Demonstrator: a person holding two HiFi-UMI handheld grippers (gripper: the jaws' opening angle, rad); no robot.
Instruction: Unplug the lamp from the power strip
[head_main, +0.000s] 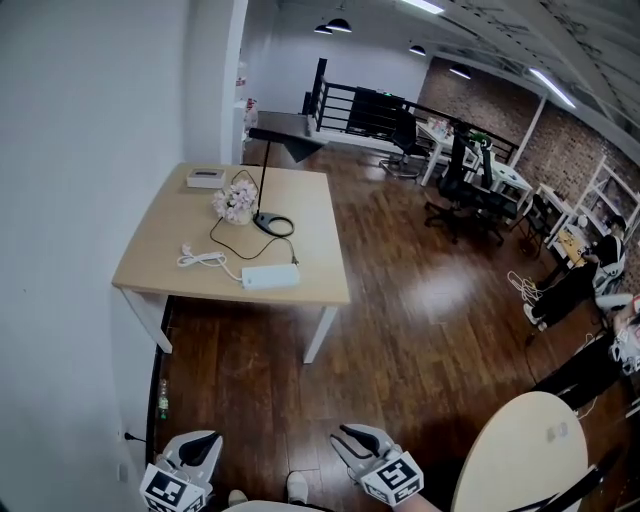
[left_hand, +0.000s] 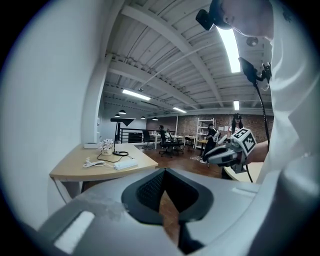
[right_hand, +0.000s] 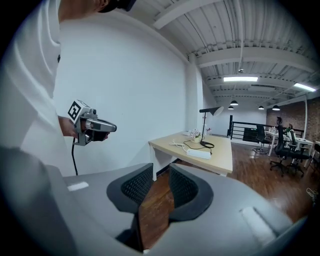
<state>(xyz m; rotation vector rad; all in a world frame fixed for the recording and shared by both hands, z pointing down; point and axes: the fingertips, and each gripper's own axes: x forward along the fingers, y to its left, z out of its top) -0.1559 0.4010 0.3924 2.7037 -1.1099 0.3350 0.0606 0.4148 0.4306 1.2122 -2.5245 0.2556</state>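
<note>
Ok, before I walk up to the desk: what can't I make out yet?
Lamp: head view, its shade's outline blends into the dark background.
Power strip: too small in all three views to see the plug or its socket.
White cable: too small to trace where its ends go.

- Bright, even light falls from long white ceiling strip lights (head_main: 548, 85) and black pendant lamps (head_main: 338, 24).
- The glossy dark wood floor (head_main: 430, 295) carries a pale glare patch.
- The light wooden table (head_main: 160, 240) casts a soft shadow beneath.
- Both gripper views bend strongly and have black corners; the grey left gripper (left_hand: 164, 172), close to the lens, looks soft.
</note>
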